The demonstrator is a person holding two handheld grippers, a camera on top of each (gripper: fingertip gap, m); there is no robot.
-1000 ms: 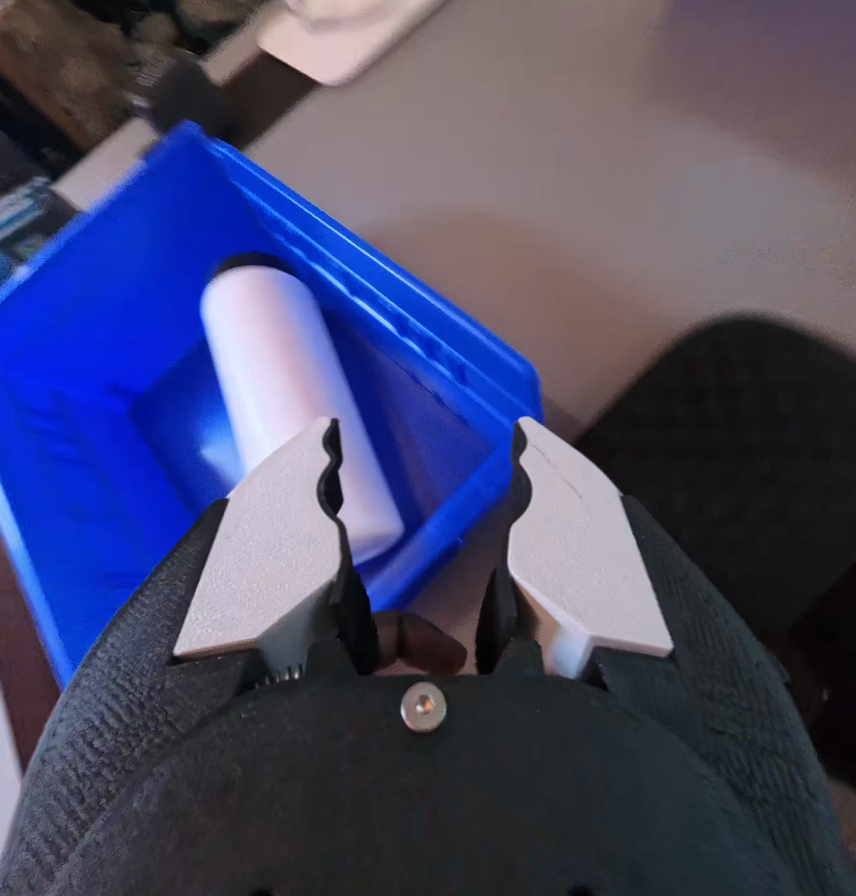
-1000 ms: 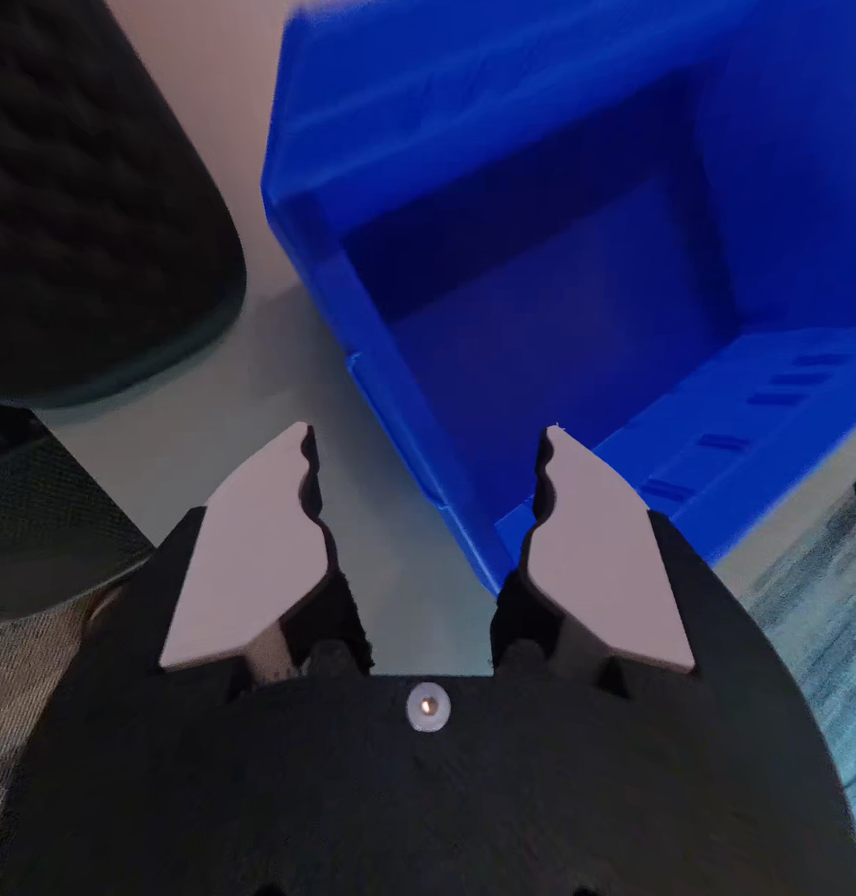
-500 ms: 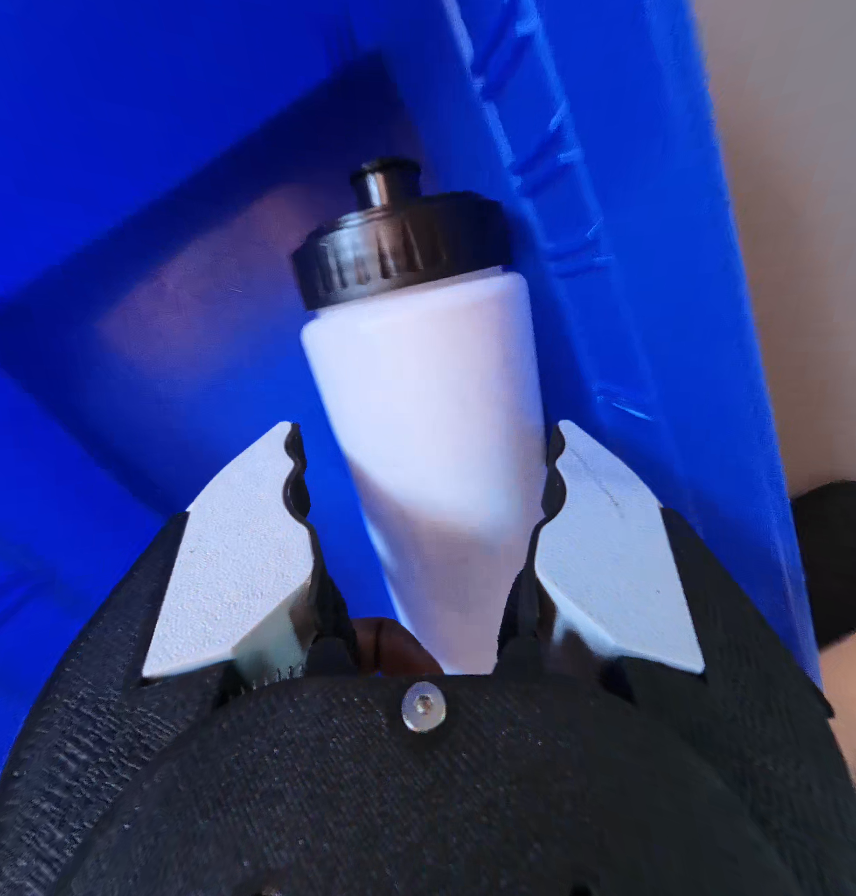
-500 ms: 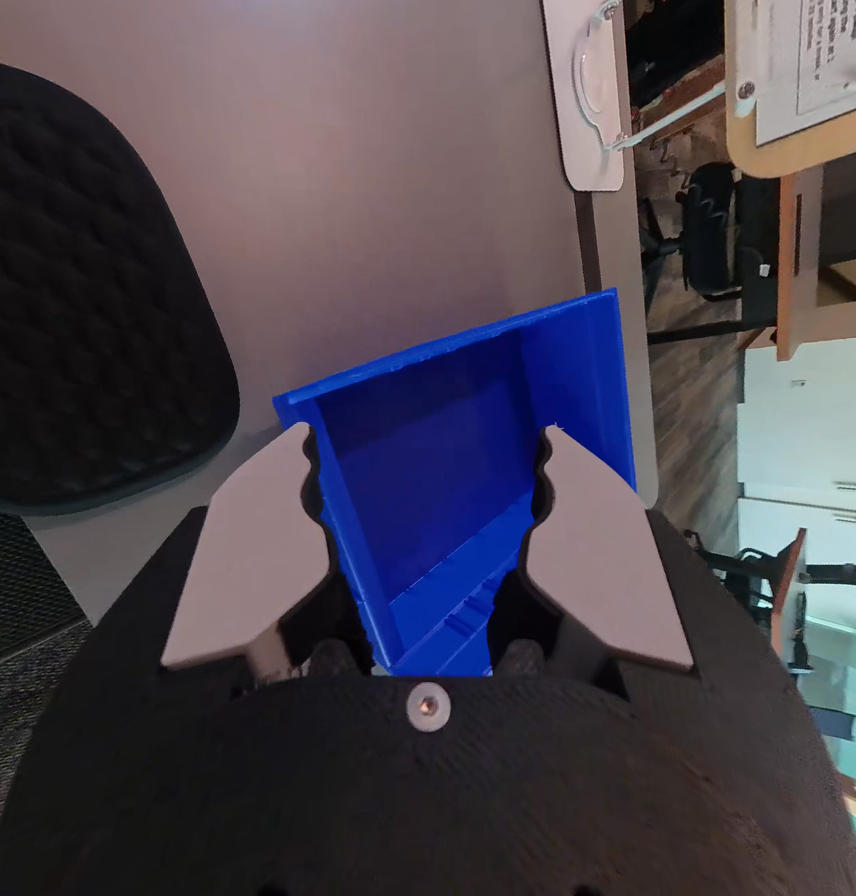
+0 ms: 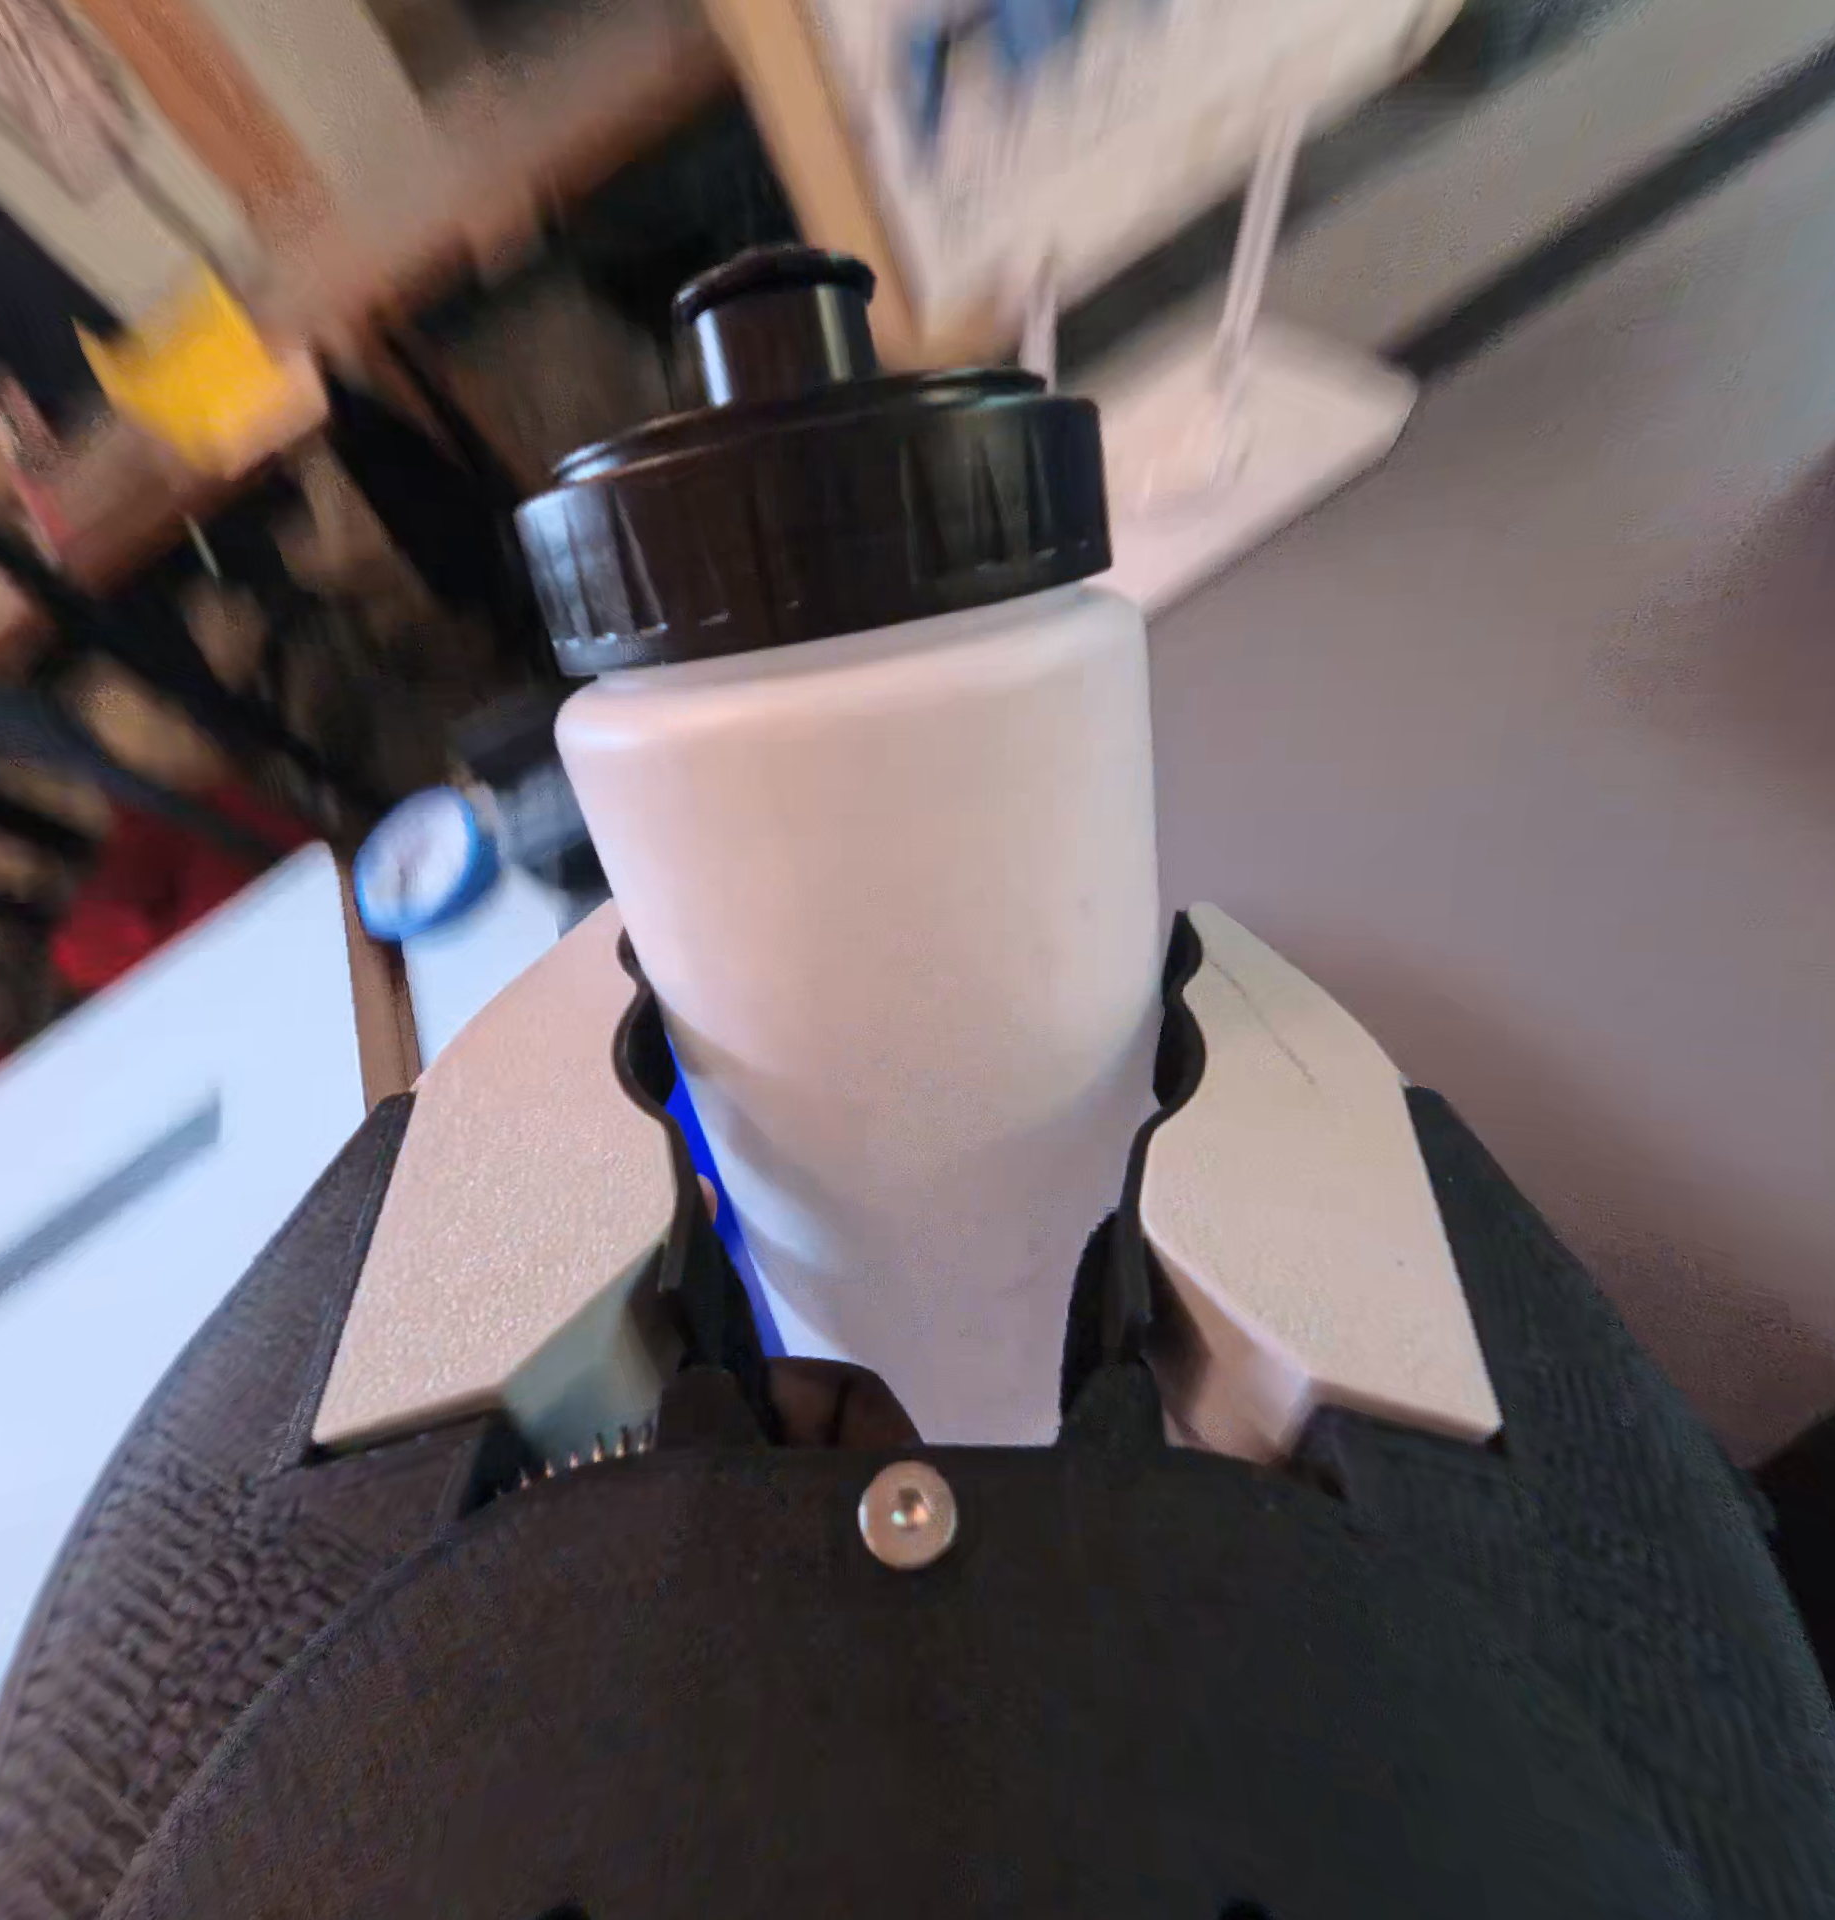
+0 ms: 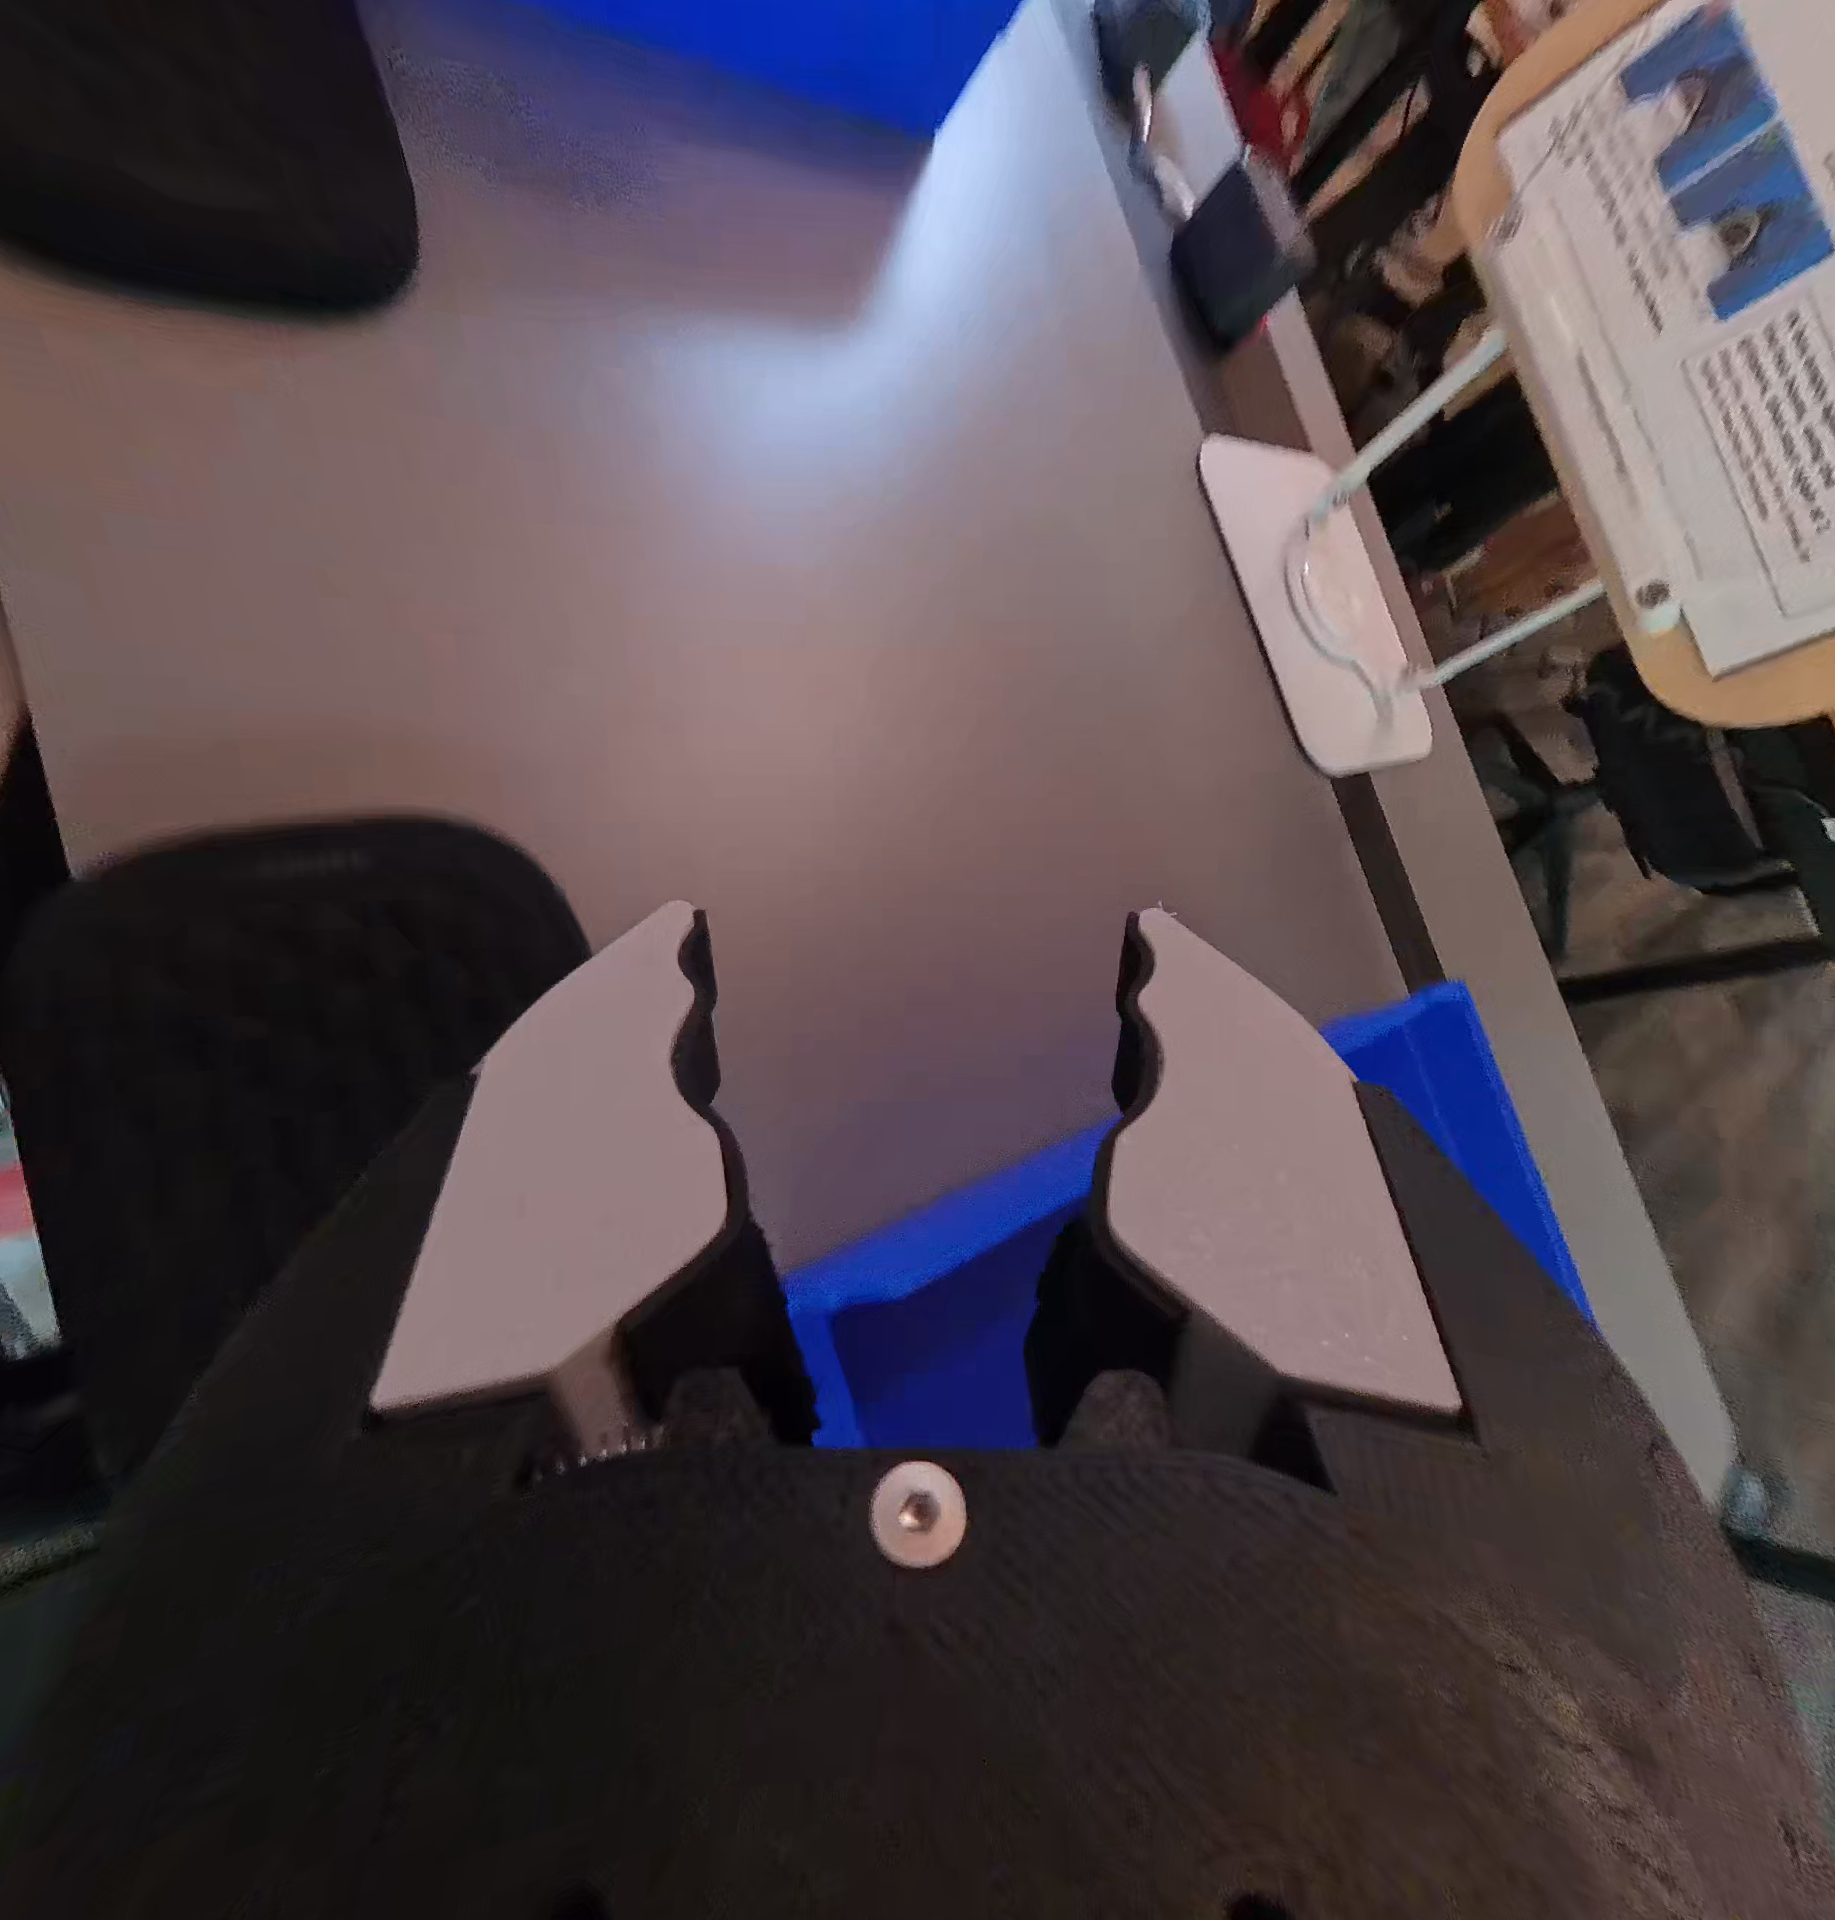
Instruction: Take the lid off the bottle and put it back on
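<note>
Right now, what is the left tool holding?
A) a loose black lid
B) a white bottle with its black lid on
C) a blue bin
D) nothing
B: the left tool clamps the white bottle, and the black lid sits on top.

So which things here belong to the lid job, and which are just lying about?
Part of the job:
- white bottle, gripped by the left tool
- black lid, on the bottle
- right tool, open and holding nothing

Lying about:
- blue bin
- grey table
- black chair
- white stand base at the table edge
</note>
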